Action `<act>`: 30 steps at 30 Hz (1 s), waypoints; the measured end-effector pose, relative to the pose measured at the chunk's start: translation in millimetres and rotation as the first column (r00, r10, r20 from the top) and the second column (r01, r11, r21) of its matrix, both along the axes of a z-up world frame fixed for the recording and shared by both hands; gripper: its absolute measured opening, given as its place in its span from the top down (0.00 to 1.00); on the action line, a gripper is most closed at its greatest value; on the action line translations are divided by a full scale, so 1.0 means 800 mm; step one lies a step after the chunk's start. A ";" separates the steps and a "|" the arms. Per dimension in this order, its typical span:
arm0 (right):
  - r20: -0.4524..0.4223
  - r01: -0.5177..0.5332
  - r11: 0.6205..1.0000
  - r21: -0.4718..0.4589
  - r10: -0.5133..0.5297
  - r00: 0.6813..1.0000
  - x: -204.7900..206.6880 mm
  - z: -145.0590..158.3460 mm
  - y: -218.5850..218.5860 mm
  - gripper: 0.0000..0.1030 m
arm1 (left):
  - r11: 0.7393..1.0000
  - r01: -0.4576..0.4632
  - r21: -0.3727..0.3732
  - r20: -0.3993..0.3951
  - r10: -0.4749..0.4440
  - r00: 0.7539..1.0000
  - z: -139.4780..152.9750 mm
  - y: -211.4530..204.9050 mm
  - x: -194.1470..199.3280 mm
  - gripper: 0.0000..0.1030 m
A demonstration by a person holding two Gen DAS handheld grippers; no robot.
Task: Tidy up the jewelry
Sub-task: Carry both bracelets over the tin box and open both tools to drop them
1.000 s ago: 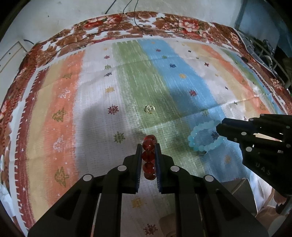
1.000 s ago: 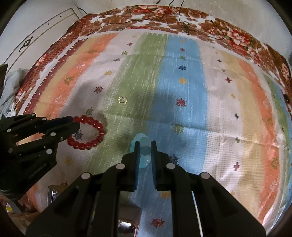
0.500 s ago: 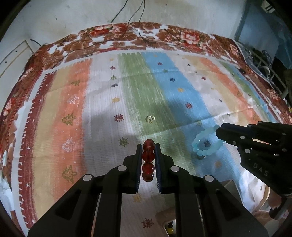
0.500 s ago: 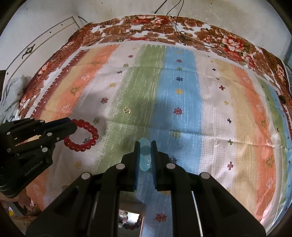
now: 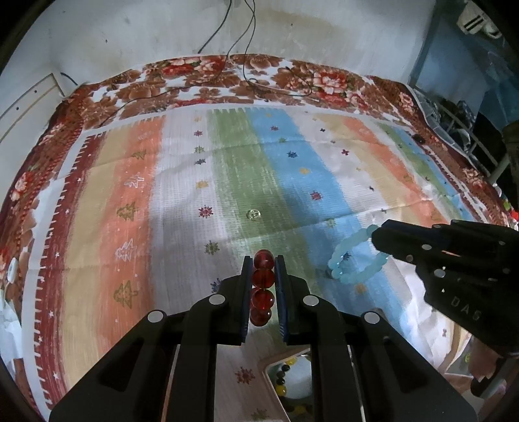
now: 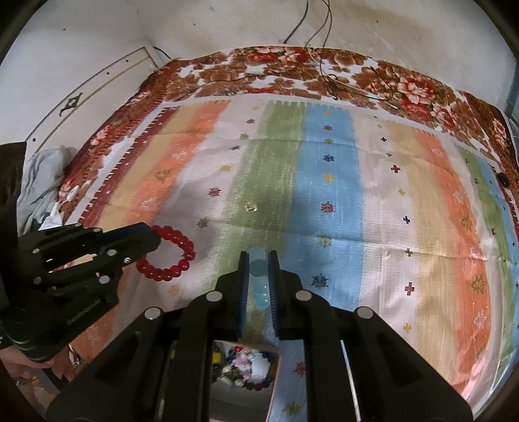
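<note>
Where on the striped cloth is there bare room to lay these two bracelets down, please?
Nearly all of the striped cloth is bare, from the floral border down to the grippers. Only a small ring lies on the green stripe. It is crowded at the near edge, around the jewelry box.

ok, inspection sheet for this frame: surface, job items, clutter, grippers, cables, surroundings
Surface: striped bedspread with floral border, creased.
Job's things: red bead bracelet and pale blue bead bracelet, both held above the cloth; small gold ring lying on the green stripe; box of mixed jewelry at the near edge.
Clutter: grey cloth at the left edge.
Grippers: left hand-held gripper shut on the red bracelet; right hand-held gripper shut on the blue one.
Cables: thin wires hanging down the wall onto the border.
Surroundings: stained white wall.
</note>
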State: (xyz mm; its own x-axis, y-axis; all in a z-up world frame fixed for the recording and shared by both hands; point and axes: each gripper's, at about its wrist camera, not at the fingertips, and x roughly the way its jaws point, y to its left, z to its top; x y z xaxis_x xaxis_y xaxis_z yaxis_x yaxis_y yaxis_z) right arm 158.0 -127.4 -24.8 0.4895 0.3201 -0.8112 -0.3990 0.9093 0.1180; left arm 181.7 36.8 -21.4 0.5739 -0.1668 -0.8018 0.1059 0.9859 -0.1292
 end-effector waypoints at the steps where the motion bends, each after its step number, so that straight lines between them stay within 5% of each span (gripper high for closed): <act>1: 0.004 -0.004 1.000 0.001 0.004 1.000 -0.004 0.002 0.001 0.88 | 1.000 -0.001 -0.005 0.003 0.001 1.000 0.002 -0.001 -0.005 0.88; 30: 0.028 -0.073 0.997 -0.005 0.073 0.997 -0.112 0.012 -0.010 0.88 | 0.998 0.052 -0.046 0.053 -0.050 0.997 0.018 -0.030 -0.115 0.88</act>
State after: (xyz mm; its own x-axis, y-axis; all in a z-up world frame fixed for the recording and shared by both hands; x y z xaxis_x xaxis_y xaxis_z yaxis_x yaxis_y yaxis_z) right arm 68.6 -135.2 -15.6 0.4876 0.3522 -0.7989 -0.4673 0.8782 0.1019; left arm 89.5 12.4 -7.3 0.6042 -0.2341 -0.7617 0.1635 0.9719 -0.1691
